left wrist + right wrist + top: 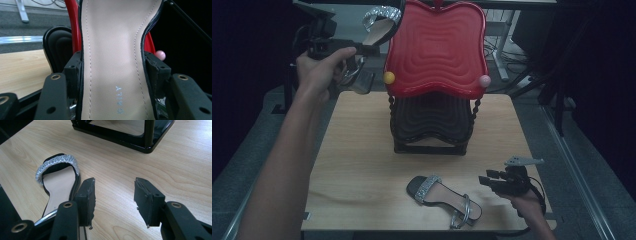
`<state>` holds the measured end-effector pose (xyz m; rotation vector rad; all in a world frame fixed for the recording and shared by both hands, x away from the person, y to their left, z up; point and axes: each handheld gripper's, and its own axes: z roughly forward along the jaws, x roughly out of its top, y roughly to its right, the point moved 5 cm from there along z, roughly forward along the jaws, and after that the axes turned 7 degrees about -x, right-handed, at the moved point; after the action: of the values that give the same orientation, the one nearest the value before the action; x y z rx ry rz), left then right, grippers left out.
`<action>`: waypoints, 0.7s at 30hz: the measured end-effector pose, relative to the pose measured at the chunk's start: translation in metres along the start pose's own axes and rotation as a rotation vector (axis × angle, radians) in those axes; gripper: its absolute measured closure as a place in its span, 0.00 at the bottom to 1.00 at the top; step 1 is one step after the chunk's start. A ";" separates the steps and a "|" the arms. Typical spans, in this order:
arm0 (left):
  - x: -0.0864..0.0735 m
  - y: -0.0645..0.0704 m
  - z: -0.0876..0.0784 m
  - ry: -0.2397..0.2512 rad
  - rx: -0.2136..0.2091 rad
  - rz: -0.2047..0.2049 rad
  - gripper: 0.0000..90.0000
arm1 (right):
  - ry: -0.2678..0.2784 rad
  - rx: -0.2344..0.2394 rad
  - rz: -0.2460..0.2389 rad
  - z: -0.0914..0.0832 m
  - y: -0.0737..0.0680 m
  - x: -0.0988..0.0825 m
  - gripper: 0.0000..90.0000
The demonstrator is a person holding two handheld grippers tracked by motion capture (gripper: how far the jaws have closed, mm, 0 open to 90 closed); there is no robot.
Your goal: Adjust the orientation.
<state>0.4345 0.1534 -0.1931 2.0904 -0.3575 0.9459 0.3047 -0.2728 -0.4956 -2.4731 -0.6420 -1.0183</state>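
A black sandal (382, 25) with a silver rhinestone strap and a silver block heel hangs in the air at the upper left, beside the red top tray (437, 45) of a two-tier rack. My left gripper (369, 49) is shut on its sole at mid-length. In the left gripper view the beige insole (112, 30) lies between the jaws of that gripper (113, 61). The matching sandal (442, 196) lies flat near the table's front edge. Just right of it my right gripper (488, 179) stands open and empty (115, 185), with that sandal (58, 177) by its left jaw.
The rack stands mid-table, with a black lower tray (432, 120) under the red one and a black base frame (140, 140). A yellow ball (389, 77) and a pink ball (484, 80) mark the red tray's front corners. The wooden table (362, 150) stretches bare left of the rack.
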 end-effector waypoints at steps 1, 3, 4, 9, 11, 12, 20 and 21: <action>0.000 0.000 0.000 0.000 0.000 0.000 0.47 | 0.000 0.000 0.000 0.000 0.000 0.000 0.57; 0.006 0.002 0.006 -0.003 0.014 -0.003 0.47 | 0.000 0.001 0.002 0.000 0.001 0.000 0.57; 0.009 0.003 0.010 -0.008 0.018 0.001 0.47 | 0.000 0.000 0.002 0.000 0.001 0.000 0.57; 0.021 0.013 0.035 -0.020 0.032 0.000 0.47 | 0.006 0.004 0.012 -0.001 0.001 0.001 0.57; 0.024 0.015 0.040 -0.026 0.035 0.002 0.47 | 0.009 0.002 0.010 -0.001 0.002 0.001 0.57; 0.027 0.018 0.052 -0.042 0.042 0.009 0.47 | 0.010 0.003 0.012 -0.002 0.001 0.001 0.57; 0.036 0.021 0.094 -0.036 0.098 0.018 0.47 | 0.010 0.004 0.014 -0.002 0.003 0.000 0.57; 0.036 0.020 0.097 -0.035 0.110 0.020 0.47 | 0.011 0.004 0.013 -0.002 0.003 0.000 0.57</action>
<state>0.4973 0.0688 -0.1947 2.2092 -0.3518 0.9614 0.3054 -0.2764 -0.4946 -2.4635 -0.6233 -1.0234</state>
